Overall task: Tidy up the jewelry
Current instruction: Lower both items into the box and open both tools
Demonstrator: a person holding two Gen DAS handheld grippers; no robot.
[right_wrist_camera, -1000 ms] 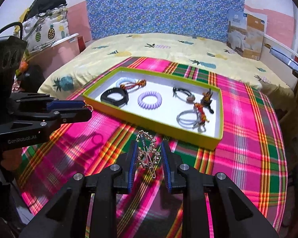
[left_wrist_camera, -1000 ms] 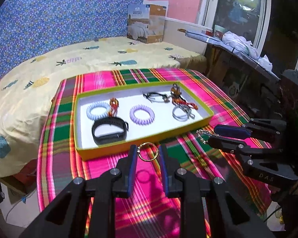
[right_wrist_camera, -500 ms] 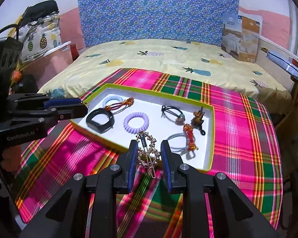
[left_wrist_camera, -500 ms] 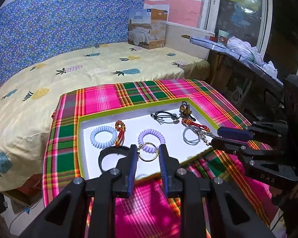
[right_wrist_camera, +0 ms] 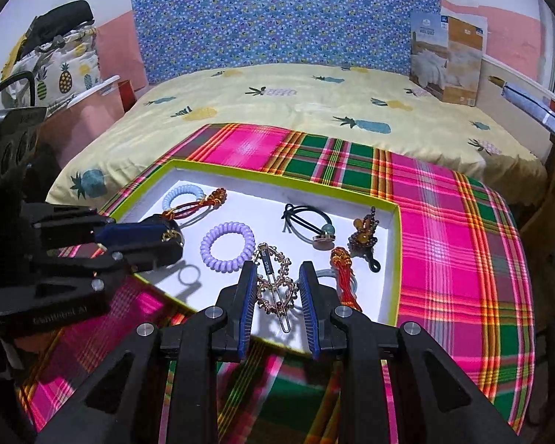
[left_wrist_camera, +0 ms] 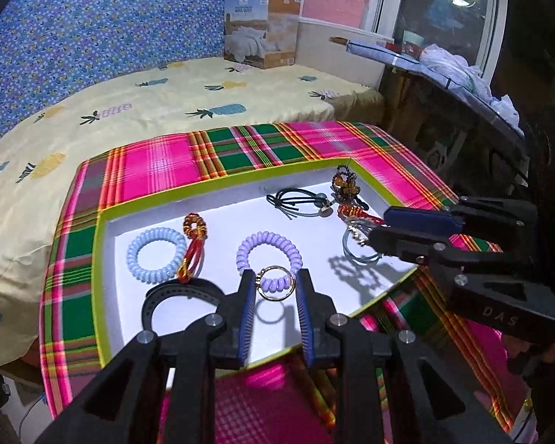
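Note:
A white tray with a yellow-green rim (left_wrist_camera: 103,259) (right_wrist_camera: 397,251) lies on a plaid cloth. In it are a purple coil band (left_wrist_camera: 268,255) (right_wrist_camera: 227,246), a pale blue coil band (left_wrist_camera: 155,254), a black strap (left_wrist_camera: 181,292), a black hair tie (right_wrist_camera: 309,222) and beaded charms (right_wrist_camera: 364,235). My left gripper (left_wrist_camera: 275,283) is shut on a gold ring (left_wrist_camera: 275,283) above the tray's near part. My right gripper (right_wrist_camera: 277,285) is shut on a gold ornate hair clip (right_wrist_camera: 277,285) above the tray's near edge.
The plaid cloth (right_wrist_camera: 458,229) covers a table in front of a bed with a pineapple sheet (right_wrist_camera: 296,96). A boxed quilt (left_wrist_camera: 262,29) stands at the back. A dark cluttered ledge (left_wrist_camera: 462,85) runs along the right side.
Both grippers have moved forward from over the plaid cloth to over the tray, each still holding its piece.

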